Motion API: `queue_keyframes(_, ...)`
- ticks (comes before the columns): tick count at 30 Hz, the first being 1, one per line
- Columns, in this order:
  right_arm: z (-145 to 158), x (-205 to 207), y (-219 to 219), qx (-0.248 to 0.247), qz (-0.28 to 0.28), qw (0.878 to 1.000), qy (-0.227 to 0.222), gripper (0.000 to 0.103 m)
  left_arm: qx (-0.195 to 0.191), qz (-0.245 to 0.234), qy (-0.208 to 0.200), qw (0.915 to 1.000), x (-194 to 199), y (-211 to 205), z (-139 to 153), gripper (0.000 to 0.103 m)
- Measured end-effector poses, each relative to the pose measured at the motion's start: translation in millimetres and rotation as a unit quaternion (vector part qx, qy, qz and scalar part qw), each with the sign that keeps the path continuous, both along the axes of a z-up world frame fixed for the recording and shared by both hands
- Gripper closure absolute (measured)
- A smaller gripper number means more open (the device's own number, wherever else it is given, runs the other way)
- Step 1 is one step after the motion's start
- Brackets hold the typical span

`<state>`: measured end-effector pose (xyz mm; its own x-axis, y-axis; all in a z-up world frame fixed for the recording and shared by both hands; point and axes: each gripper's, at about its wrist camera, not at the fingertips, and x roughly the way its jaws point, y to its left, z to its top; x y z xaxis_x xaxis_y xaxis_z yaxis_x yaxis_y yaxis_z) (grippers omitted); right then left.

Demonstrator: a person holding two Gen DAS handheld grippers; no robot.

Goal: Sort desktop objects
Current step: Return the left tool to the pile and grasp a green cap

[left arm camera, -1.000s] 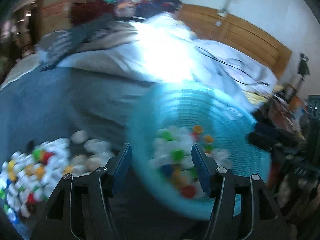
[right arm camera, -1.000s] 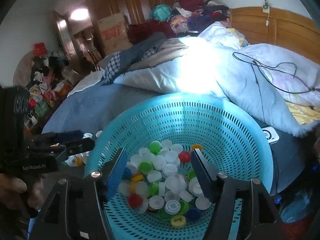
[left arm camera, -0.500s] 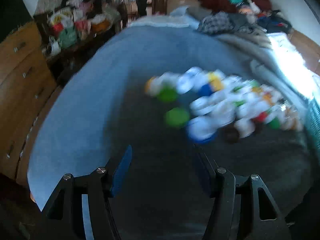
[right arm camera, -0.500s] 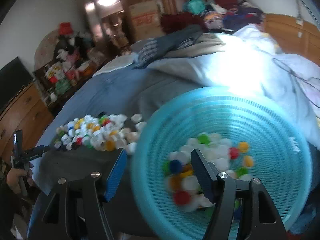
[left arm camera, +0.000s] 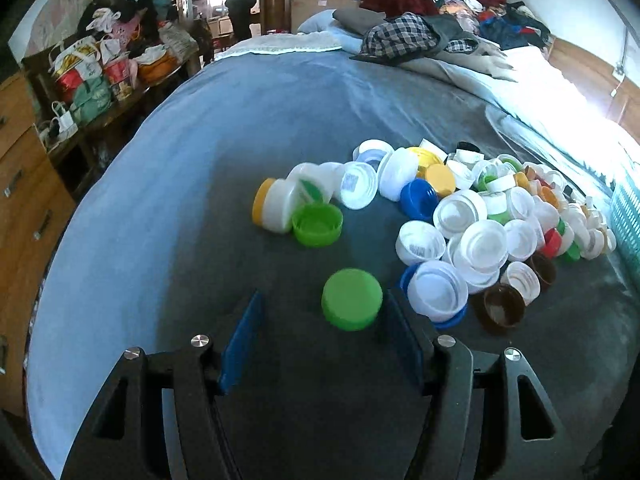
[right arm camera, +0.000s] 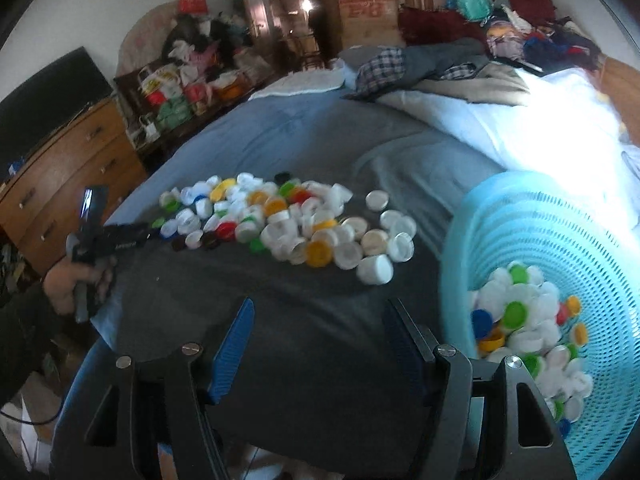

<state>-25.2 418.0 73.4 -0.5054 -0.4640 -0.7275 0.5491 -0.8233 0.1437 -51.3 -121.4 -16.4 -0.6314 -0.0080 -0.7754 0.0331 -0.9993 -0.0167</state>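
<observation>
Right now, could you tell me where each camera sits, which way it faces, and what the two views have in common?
Left wrist: on the left gripper, angled down at a green cap between its open fingers, beside the cap pile.
Right wrist: on the right gripper, angled down at the bedcover, fingers open on nothing; the left hand shows at far left, the blue basket at right.
Shared: cap pile, bedcover, basket.

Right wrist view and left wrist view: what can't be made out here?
- Blue basket, right wrist view: far side cut off by the frame edge; caps inside blurred.
- Cap pile, left wrist view: lower caps hidden by upper ones; far caps too small to count.
- Left gripper, right wrist view: fingertips blurred against the pile.
</observation>
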Motion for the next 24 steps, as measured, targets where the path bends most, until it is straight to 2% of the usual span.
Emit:
queue_keyframes(2, -6, 0, -5, -0.004, -0.001, 1.000, 0.003, 0.036, -0.002, -0.003, -0.001, 1.0000, -2, 1, 1, 0.046)
queue_keyframes(3, -11, -1, -7, -0.006, -0.002, 1.000, 0.002, 0.044, -0.002, -0.003, 0.000, 1.0000, -3, 1, 1, 0.050)
queue_keyframes(4, -16, -3, -10, -0.007, -0.004, 1.000, -0.001, 0.053, -0.003, 0.000, 0.000, 1.0000, -3, 1, 1, 0.057)
queue_keyframes(5, -23, -6, -13, -0.007, -0.009, 1.000, -0.004, 0.056, 0.000, 0.001, 0.002, 1.0000, -3, 1, 2, 0.075)
queue_keyframes(6, -29, -10, -16, -0.006, -0.015, 1.000, -0.008, 0.058, 0.004, 0.003, 0.002, 1.0000, -2, 1, 2, 0.078)
queue_keyframes(10, -52, -29, -27, 0.004, -0.039, 0.999, -0.016, 0.058, 0.018, 0.010, 0.009, 0.9997, -1, -1, 0, 0.078)
queue_keyframes(14, -67, -55, -31, 0.028, -0.082, 0.996, 0.006, 0.058, 0.032, 0.010, 0.010, 0.9994, -1, -5, 0, 0.078)
queue_keyframes(15, -71, -62, -32, 0.035, -0.087, 0.996, 0.010, 0.062, 0.035, 0.010, 0.009, 0.9993, -1, -5, -1, 0.078)
queue_keyframes(19, -90, -81, -46, 0.069, -0.083, 0.994, 0.011, 0.059, 0.044, 0.009, 0.009, 0.9989, -2, -7, -2, 0.078)
queue_keyframes(22, -98, -93, -44, 0.048, -0.087, 0.995, -0.015, 0.054, 0.046, 0.009, 0.010, 0.9989, -2, -7, -2, 0.078)
queue_keyframes(24, -87, -77, -52, 0.031, -0.033, 0.999, -0.004, 0.054, 0.046, 0.008, 0.011, 0.9988, -2, -7, -3, 0.078)
